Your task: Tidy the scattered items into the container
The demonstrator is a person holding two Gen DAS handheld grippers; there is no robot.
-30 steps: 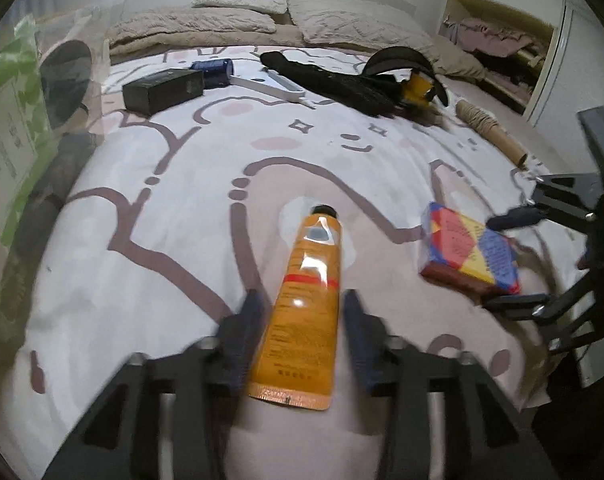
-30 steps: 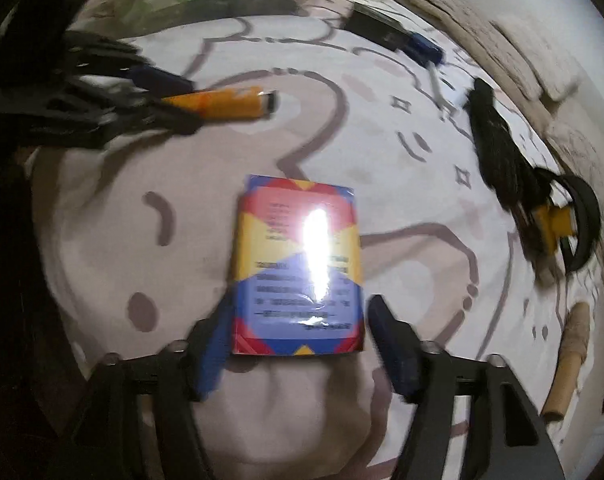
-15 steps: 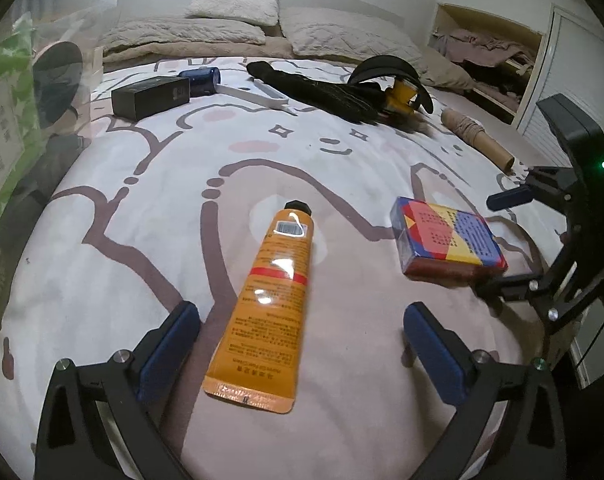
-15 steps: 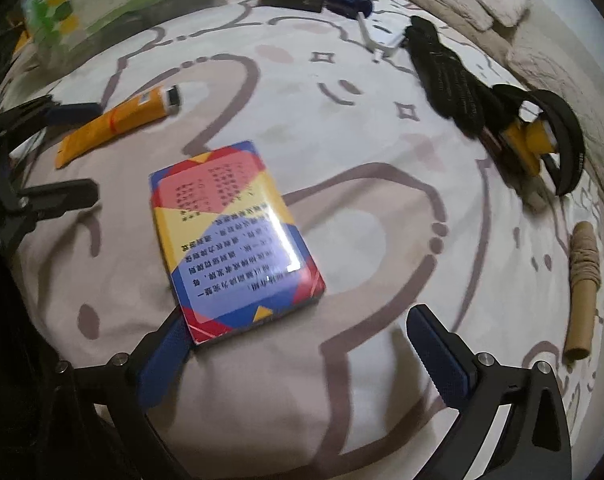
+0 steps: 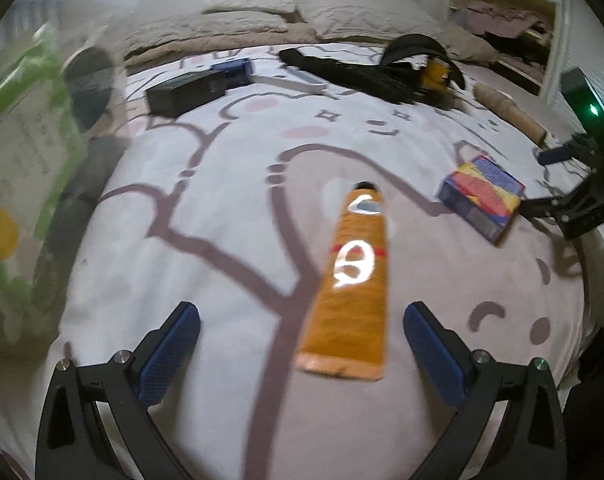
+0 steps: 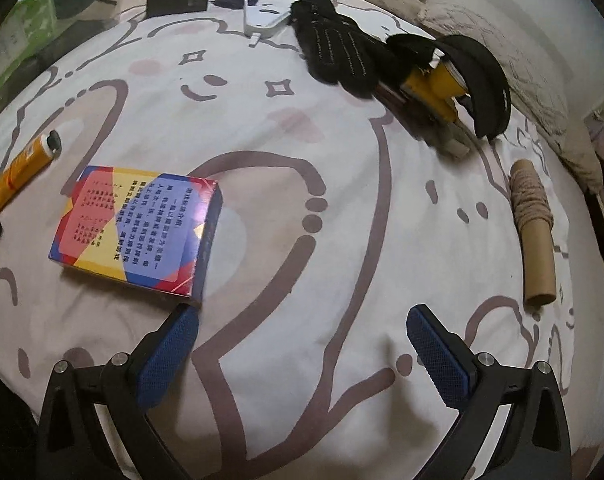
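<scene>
1. Orange tube [image 5: 351,280]: one, on the bed between your left tongs [image 5: 302,336], spread wide and just opened; close off-centre and it slips.
2. Card box [image 6: 138,232]: one, beside your right tongs [image 6: 302,344], spread and empty; the near pad may nudge it.
3. Clear container [image 5: 42,128]: one, far left.

Dim room, fisheye-warped edges, motion-blurred left view, glare on tube [image 5: 353,268]
</scene>
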